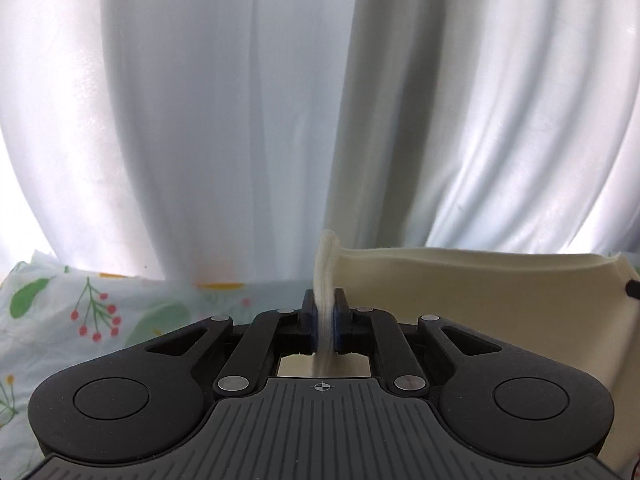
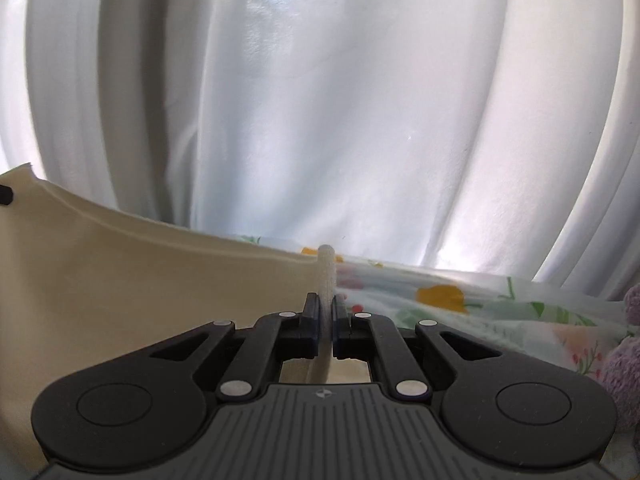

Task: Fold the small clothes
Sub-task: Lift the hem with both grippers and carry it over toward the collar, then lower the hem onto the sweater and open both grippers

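A cream garment (image 1: 480,304) hangs stretched between my two grippers, lifted off the flowered sheet. My left gripper (image 1: 325,300) is shut on one corner of it; a bunched fold sticks up between the blue pads. In the right wrist view the same cream garment (image 2: 140,280) spreads away to the left, and my right gripper (image 2: 327,304) is shut on its other corner, with a thin roll of cloth standing above the fingers. A dark tip of the opposite gripper shows at the far cloth edge in each view.
A flowered sheet (image 1: 100,312) covers the surface below, also the flowered sheet (image 2: 480,312) on the right. White curtains (image 1: 240,120) hang close behind. A purple knitted item (image 2: 624,360) lies at the right edge.
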Action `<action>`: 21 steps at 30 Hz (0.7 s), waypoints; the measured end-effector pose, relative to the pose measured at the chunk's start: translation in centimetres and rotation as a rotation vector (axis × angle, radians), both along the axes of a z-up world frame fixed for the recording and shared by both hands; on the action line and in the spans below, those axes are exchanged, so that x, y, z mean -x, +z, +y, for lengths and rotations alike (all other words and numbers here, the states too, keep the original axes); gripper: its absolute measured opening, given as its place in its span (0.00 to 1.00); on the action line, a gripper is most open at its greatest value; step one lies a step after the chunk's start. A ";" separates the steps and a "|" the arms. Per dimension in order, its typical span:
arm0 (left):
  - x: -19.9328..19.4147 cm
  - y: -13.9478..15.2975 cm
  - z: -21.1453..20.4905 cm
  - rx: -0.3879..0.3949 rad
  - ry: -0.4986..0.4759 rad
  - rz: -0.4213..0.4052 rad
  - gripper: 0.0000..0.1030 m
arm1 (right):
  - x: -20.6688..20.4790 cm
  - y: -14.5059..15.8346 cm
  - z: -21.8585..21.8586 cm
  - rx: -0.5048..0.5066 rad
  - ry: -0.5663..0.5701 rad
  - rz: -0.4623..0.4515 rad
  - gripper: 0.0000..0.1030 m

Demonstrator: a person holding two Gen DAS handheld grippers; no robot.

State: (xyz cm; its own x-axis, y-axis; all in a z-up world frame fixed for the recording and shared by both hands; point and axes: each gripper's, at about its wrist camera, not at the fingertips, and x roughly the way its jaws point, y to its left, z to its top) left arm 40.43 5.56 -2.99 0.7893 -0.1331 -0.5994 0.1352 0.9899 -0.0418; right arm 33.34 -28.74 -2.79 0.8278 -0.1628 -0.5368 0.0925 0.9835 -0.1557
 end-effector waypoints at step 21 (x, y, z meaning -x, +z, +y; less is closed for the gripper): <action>7.6 -6.3 3.4 -0.006 0.033 0.219 0.43 | 9.8 -4.9 -1.3 -0.285 -0.016 0.170 0.25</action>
